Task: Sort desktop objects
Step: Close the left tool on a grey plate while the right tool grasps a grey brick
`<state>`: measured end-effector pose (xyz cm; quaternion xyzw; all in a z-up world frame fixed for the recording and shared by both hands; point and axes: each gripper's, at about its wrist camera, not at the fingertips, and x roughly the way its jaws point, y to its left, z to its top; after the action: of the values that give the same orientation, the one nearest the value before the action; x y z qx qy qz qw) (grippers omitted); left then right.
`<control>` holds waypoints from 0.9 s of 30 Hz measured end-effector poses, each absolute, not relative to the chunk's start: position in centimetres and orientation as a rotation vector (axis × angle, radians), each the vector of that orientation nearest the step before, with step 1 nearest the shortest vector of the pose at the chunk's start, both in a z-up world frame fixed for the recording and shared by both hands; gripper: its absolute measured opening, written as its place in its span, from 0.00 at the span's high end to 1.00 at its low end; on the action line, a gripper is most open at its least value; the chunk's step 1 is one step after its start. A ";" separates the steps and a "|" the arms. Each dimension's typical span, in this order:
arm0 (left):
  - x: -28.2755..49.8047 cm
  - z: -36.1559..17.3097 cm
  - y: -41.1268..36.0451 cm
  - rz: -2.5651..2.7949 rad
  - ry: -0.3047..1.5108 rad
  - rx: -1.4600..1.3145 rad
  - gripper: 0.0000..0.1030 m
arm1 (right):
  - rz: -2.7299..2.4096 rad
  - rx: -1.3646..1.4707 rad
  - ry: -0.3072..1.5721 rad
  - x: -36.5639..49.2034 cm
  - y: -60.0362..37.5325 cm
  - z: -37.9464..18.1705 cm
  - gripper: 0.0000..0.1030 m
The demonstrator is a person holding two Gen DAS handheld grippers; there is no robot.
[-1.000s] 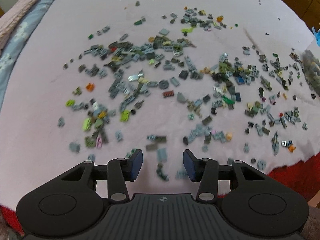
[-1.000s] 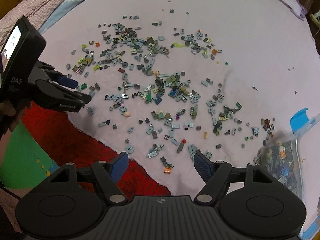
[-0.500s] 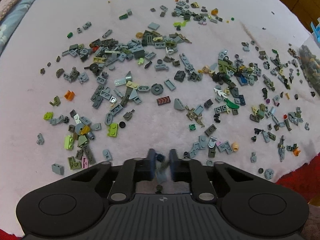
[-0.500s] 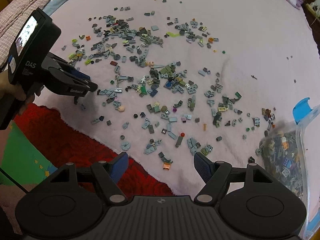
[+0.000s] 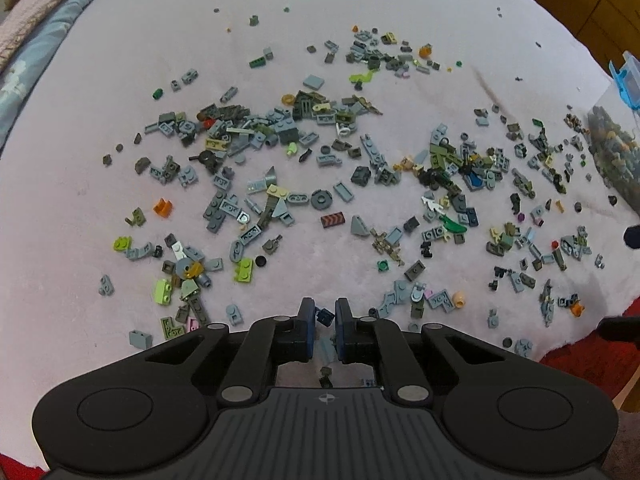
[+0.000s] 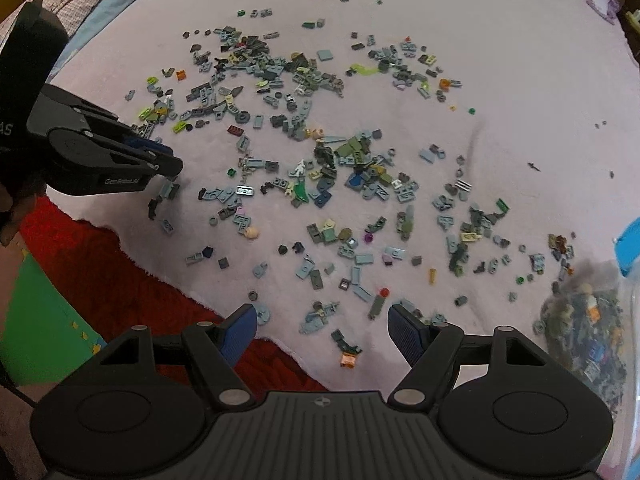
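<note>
Two claws [image 5: 324, 316] [image 6: 322, 322] — perhaps hundreds of bricks [image 5: 332, 220]

- pale pink fleece blanket [image 5: 360, 20] spread flat as the work surface
- small toy bricks [image 5: 280, 136], mostly grey, scattered loose across it
- clear plastic bin [image 6: 592, 320] of bricks at its right edge

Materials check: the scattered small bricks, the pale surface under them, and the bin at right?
Toy bricks: looks like hard moulded plastic, smooth, slightly glossy; studs and crisp edges show.
Pale pink blanket: soft plush fabric, matte; fuzzy nap, frayed edge over the red rug.
Storage bin: probably clear plastic; the pieces inside show through its wall.
</note>
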<state>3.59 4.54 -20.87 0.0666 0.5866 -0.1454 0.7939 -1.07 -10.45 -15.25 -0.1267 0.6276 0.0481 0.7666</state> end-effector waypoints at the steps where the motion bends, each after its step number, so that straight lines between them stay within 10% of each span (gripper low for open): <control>1: 3.7 -20.9 4.5 -0.306 1.260 0.142 0.88 | 0.108 -0.277 1.363 -1.1 -10.4 -15.3 0.28; 15: 4.6 -22.9 5.9 -0.225 1.314 0.072 0.72 | 0.075 -0.247 1.385 -1.4 -11.2 -16.0 0.28; 27: 4.5 -23.8 5.8 -0.282 1.325 0.168 0.84 | 0.070 -0.237 1.399 -1.2 -11.1 -16.7 0.28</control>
<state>4.47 5.81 -23.84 0.0777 0.6122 -0.1304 0.7760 -1.23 -11.08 -16.67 -0.1087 0.6421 0.0320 0.7582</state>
